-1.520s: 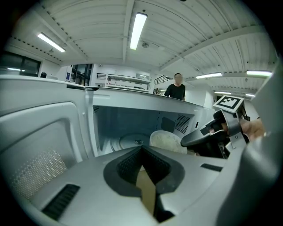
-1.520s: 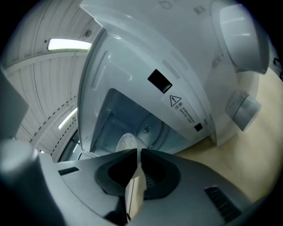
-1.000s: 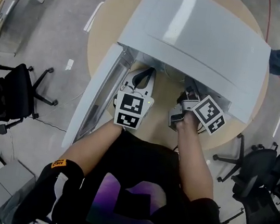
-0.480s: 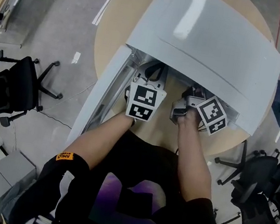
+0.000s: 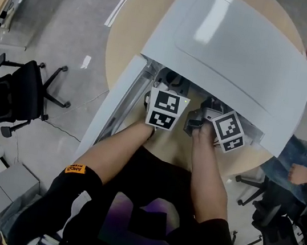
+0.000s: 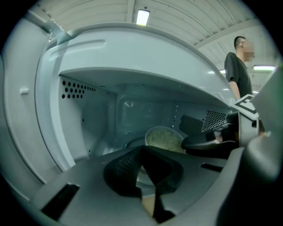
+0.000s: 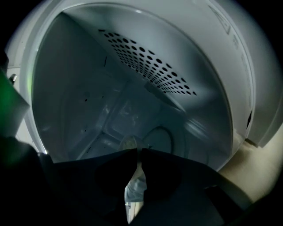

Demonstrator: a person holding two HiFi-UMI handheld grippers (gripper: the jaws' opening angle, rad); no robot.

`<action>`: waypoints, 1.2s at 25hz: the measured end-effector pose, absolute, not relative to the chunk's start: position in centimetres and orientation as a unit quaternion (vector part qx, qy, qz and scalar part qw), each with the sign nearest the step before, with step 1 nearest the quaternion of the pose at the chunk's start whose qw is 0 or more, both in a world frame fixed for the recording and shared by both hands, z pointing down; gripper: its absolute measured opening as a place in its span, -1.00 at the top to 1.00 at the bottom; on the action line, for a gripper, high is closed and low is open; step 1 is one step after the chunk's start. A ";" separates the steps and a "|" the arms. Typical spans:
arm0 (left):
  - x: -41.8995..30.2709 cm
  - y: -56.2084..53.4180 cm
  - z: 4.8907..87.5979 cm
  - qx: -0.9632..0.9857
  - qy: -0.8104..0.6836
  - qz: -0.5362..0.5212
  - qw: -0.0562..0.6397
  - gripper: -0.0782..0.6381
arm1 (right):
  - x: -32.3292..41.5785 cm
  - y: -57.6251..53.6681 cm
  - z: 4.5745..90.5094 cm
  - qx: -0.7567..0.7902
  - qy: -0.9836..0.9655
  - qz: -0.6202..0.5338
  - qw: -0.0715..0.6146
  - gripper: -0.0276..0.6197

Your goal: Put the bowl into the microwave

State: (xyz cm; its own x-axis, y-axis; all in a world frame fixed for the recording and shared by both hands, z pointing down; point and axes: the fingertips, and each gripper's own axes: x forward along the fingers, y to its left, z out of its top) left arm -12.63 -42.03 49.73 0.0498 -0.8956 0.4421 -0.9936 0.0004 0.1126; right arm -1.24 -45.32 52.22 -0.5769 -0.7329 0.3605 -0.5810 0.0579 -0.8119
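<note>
Microwave casing: white, glossy, smooth, glare on top. Cavity inside microwave: smooth pale painted metal, side wall perforated. Worktop under microwave: tan, matt, wood-look. Left gripper pads: black, matt, dimpled.

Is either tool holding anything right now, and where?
The right tool pinches the bowl by its rim; the left tool is shut on nothing.

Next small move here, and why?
Probably open the right tool to release the bowl. It is shut on the bowl's rim, and the bowl is deep inside the microwave, apparently down on the floor. The left tool is shut on nothing, so it need not act.
</note>
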 end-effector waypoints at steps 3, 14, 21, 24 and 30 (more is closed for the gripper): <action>-12.8 -42.5 50.3 0.693 -0.680 0.121 0.206 0.65 | -1.2 -45.5 52.5 -0.463 0.725 -0.505 0.074 0.77; -13.1 -43.6 51.5 0.686 -0.686 0.111 0.217 0.65 | -1.0 -45.6 53.8 -0.477 0.721 -0.496 0.080 0.77; -12.9 -43.3 51.8 0.682 -0.687 0.113 0.225 0.65 | -1.1 -46.0 54.0 -0.465 0.729 -0.493 0.090 0.77; -12.6 -43.1 51.6 0.685 -0.682 0.123 0.224 0.65 | -1.1 -46.1 53.6 -0.458 0.736 -0.491 0.089 0.73; -12.0 -41.7 50.3 0.687 -0.680 0.121 0.224 0.65 | 0.2 -44.7 53.4 -0.472 0.740 -0.474 0.066 0.65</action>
